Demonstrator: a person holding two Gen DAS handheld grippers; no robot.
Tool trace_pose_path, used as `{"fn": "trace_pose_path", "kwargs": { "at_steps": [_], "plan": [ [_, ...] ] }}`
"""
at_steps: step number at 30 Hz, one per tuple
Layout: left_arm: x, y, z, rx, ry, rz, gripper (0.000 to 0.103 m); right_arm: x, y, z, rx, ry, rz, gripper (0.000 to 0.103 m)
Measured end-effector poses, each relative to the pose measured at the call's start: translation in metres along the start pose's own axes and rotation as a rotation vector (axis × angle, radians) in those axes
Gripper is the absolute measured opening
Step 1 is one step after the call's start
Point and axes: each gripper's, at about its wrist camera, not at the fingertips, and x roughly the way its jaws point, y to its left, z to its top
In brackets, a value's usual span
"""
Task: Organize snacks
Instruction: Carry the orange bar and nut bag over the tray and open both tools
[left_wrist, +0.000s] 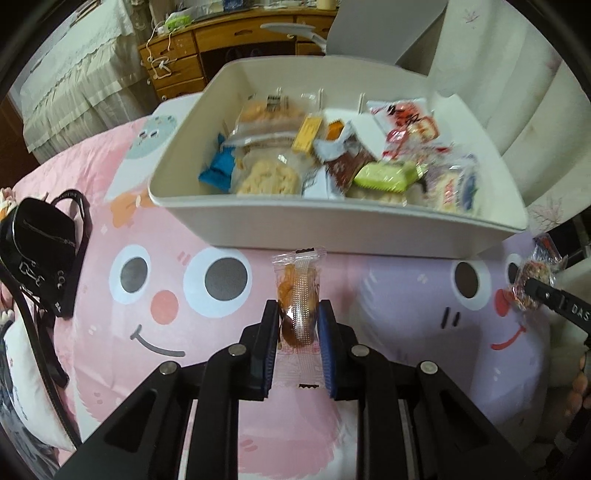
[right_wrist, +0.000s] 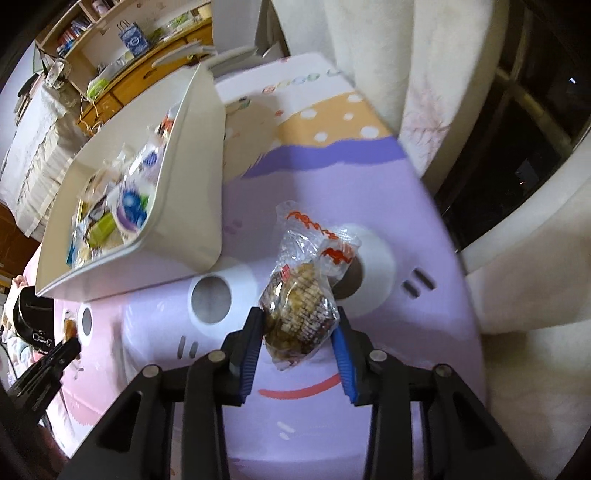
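Snack packet (left_wrist: 297, 295), clear wrapper with an orange-brown piece inside, pinched upright by the left gripper (left_wrist: 298, 314); fingers (left_wrist: 267, 332) pressed against both sides of the wrapper, packet lifted clear of the pink cartoon bedspread (left_wrist: 166, 258). Second packet (right_wrist: 295, 310), crinkled clear film over a puffed-grain cake, gripped by the right gripper (right_wrist: 299, 328) above the lilac half of the spread; fingers (right_wrist: 251, 339) closed on its lower part, upper film loose. White bin (left_wrist: 332, 229) just beyond both, already heaped with assorted wrapped snacks.

Judged step: carry to the bin. Recommended: raise each packet above the near rim before crossing, release low over the pile, keep grip light to avoid crushing the cake, bring the hands in one after the other to prevent a clash.

Left wrist view alone shows the bin interior in full, a black bag (left_wrist: 37, 251) at the left, and the right packet at the far right edge. Right wrist view alone shows the bin's side wall, the dark window (right_wrist: 517, 110), white curtain (right_wrist: 424, 92), and the left gripper at the lower left edge.
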Motion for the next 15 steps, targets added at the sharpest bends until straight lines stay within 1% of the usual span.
{"fn": "trace_pose_path", "kwargs": {
  "at_steps": [7, 11, 15],
  "plan": [
    [-0.042, 0.004, 0.021, 0.013, -0.064, -0.023, 0.019, -0.034, -0.003, 0.02, -0.002, -0.122, 0.009, 0.036],
    [-0.057, 0.005, 0.039, 0.025, -0.085, -0.036, 0.019, -0.056, 0.005, 0.035, -0.034, -0.204, 0.02, 0.036],
    [-0.064, 0.002, 0.056, 0.048, -0.115, -0.035, 0.019, -0.07, 0.021, 0.046, -0.096, -0.262, 0.037, 0.036]
  ]
}}
